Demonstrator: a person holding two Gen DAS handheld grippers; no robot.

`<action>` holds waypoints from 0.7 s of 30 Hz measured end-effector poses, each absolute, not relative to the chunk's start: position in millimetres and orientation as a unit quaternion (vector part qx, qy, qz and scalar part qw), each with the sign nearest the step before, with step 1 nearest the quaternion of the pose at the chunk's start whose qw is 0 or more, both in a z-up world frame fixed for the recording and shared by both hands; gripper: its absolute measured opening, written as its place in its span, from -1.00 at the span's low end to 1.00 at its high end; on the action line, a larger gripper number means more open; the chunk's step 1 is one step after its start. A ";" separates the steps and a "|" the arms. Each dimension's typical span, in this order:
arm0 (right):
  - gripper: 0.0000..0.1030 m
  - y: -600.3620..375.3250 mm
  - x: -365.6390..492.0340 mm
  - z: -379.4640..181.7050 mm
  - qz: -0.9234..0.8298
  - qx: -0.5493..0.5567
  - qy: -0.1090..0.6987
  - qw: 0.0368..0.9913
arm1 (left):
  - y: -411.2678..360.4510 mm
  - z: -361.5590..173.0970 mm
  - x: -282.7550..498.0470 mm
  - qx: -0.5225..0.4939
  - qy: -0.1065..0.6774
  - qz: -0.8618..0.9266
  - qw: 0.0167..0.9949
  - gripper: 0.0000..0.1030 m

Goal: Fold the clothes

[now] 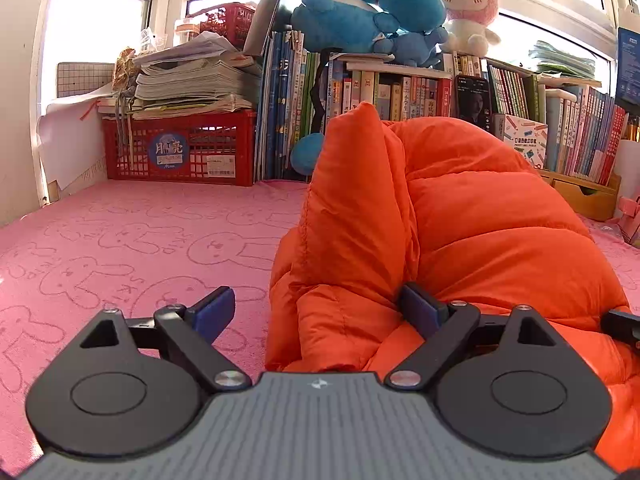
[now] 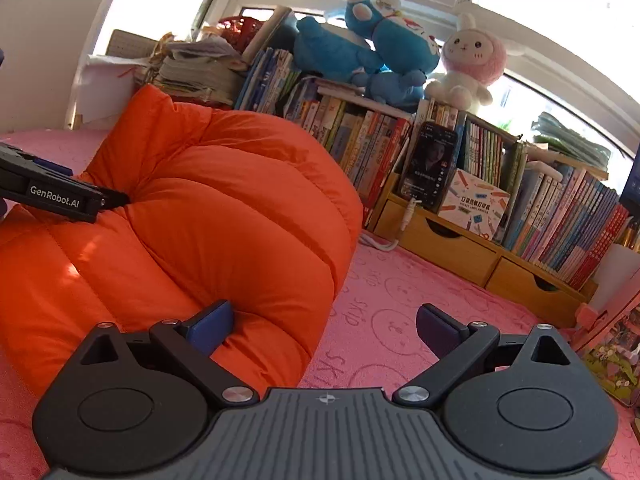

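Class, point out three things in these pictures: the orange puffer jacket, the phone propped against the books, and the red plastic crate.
orange puffer jacket [image 1: 480, 208]: left wrist view, a quilted panel.
phone [image 2: 430, 164]: right wrist view, middle of its screen.
red plastic crate [image 1: 180, 148]: left wrist view, its front wall.

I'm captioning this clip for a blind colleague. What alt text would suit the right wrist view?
An open right gripper sits at the edge of a puffy orange down jacket heaped on a pink bunny-print cloth, nothing clamped between its blue pads. The left gripper reaches against the jacket from the left. Behind stand rows of books and plush toys.
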State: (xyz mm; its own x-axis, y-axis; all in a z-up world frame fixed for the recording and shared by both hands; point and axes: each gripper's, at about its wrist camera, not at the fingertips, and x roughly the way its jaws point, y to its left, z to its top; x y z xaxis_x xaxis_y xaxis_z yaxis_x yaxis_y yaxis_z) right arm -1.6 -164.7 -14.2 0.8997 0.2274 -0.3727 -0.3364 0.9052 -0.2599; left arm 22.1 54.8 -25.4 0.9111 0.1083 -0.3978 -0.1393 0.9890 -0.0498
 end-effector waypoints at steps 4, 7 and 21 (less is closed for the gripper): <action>0.58 -174.3 9.6 26.7 0.173 -0.067 0.141 0.972 | 60.0 -25.9 21.9 -0.059 0.204 0.056 0.975 0.77; 0.39 -152.0 32.8 52.9 0.184 -0.062 0.111 0.975 | 61.9 -25.7 21.6 -0.067 0.205 0.053 0.975 0.77; -0.06 -0.9 147.6 14.0 0.281 -0.169 0.239 0.914 | 79.7 -27.0 14.6 -0.129 0.201 0.044 0.970 0.77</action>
